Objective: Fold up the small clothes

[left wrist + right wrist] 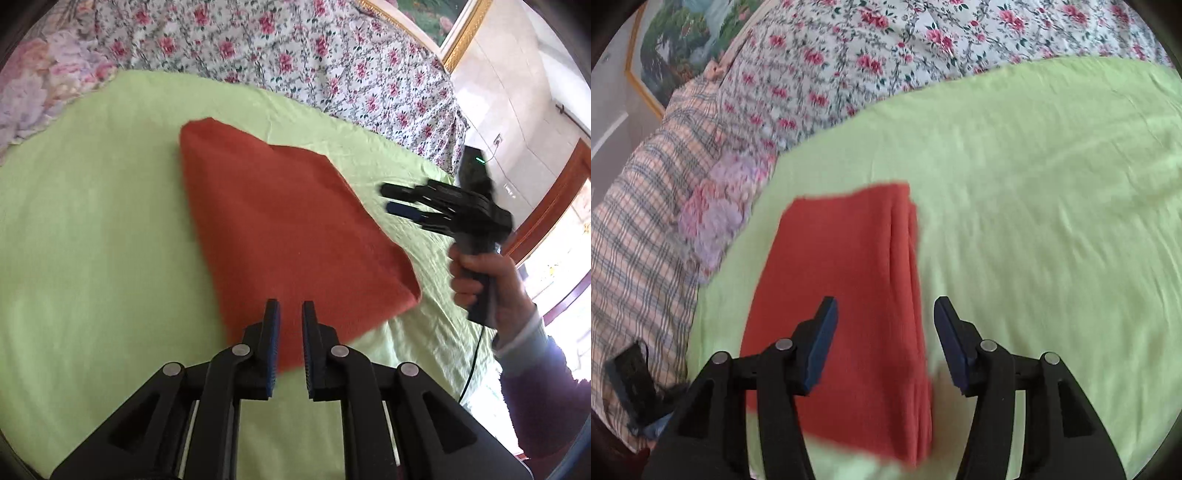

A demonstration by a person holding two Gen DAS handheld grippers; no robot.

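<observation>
1. Lying flat on the green sheet point(92, 221) is the folded red cloth point(280, 221), its layered edges stacked along one side, as the right wrist view is showing point(846, 295).
2. The left gripper point(291, 332) is hovering over the near edge of the cloth, its blue-padded fingers point(274, 343) standing a narrow gap apart with nothing between them; whether the tips are touching the fabric cannot be told.
3. The right gripper point(886, 339) is hanging above the near half of the cloth with its jaws spread wide, one finger over the red fabric and the other over the sheet just beside the stacked edge, gripping nothing.
4. In the left wrist view that right gripper point(402, 203) is appearing blurred just beyond the cloth's far side, held by the right hand point(480, 273).
5. A flowered quilt point(295, 55) is bordering the sheet at the far side, and a plaid cloth point(639, 229) is lying off to its side.
</observation>
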